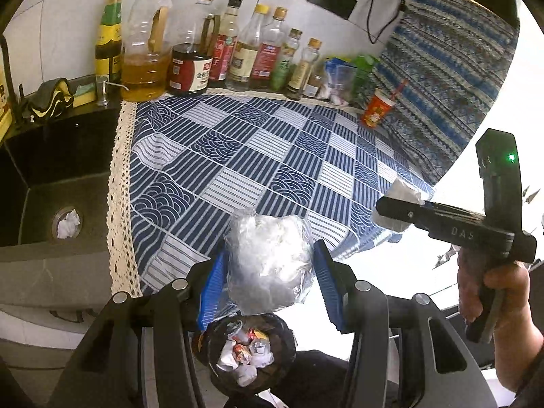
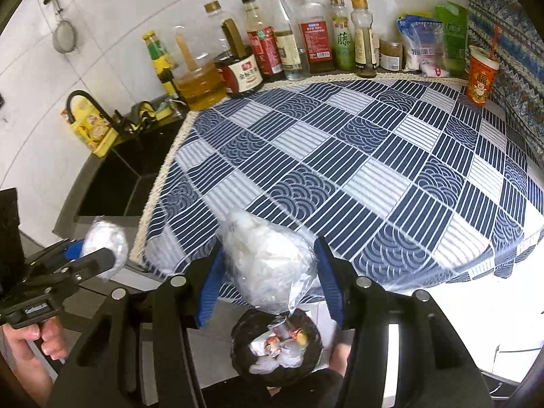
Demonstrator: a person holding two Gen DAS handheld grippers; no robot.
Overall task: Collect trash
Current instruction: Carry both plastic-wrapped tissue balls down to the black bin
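Observation:
My left gripper [image 1: 270, 265] is shut on a crumpled clear plastic bag of white trash [image 1: 270, 261], held above a black-lined trash bin [image 1: 250, 353] on the floor. My right gripper [image 2: 268, 272] is shut on another clear plastic bag of white trash [image 2: 268, 268], held above the same bin [image 2: 277, 348], which holds several wrappers. Each gripper shows in the other's view: the right one [image 1: 397, 209] with its bag at the counter's right edge, the left one [image 2: 102, 251] with its bag at the left.
A blue-and-white checked cloth [image 1: 258, 159] covers the counter. Several sauce and oil bottles [image 1: 190, 64] line the back wall. A red paper cup [image 1: 375, 107] stands at the back right. A dark sink [image 1: 44, 183] with white paper in its drain [image 1: 67, 226] lies left.

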